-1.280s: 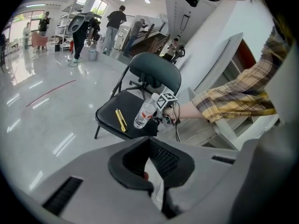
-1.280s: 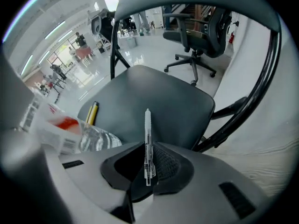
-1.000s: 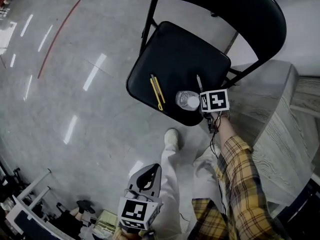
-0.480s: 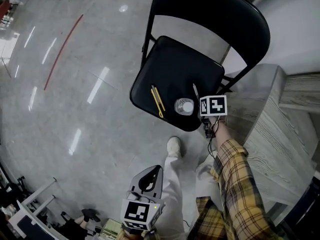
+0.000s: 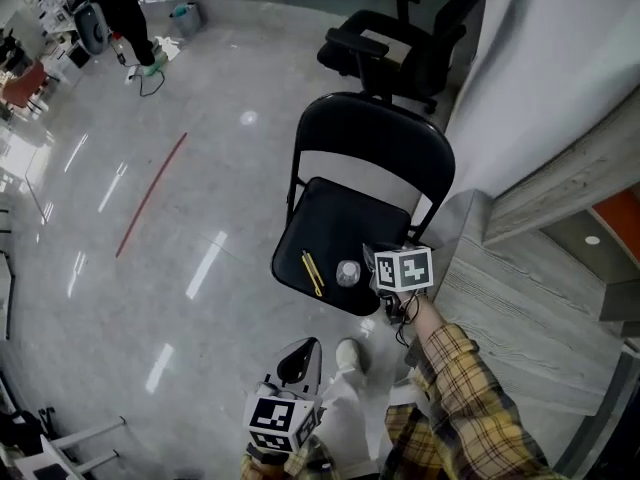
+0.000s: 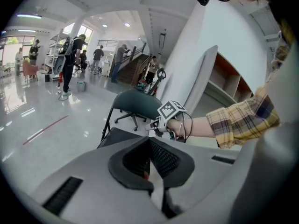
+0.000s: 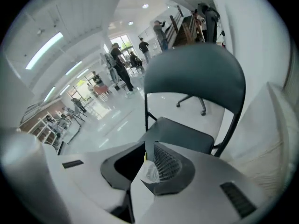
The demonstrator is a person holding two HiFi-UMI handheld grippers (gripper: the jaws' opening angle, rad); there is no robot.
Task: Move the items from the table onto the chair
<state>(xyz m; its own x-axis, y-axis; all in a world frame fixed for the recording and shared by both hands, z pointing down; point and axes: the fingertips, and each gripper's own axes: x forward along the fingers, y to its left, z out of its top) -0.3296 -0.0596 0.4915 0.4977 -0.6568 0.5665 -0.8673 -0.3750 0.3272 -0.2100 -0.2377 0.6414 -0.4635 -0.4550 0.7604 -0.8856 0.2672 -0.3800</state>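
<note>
A black folding chair (image 5: 345,233) stands on the floor. On its seat lie a yellow utility knife (image 5: 312,273) and a small clear plastic bottle (image 5: 348,273). My right gripper (image 5: 377,262) hovers above the seat's right edge, just right of the bottle, its jaws a little apart with nothing held. In the right gripper view, the bottle (image 7: 150,171) shows below through the gap of that gripper (image 7: 148,160). My left gripper (image 5: 308,347) hangs low near my legs, shut and empty, and its own view (image 6: 150,160) looks at the right gripper (image 6: 154,125).
The grey wood-grain table (image 5: 520,298) is at the right, against a white wall. A black office chair (image 5: 400,28) stands behind the folding chair. A red line (image 5: 150,193) crosses the shiny floor. My shoe (image 5: 347,353) is by the chair's front. People stand far off.
Both grippers have risen and the head view has pulled back from the chair. The right gripper has lifted away from the bottle, which stays on the seat beside the knife.
</note>
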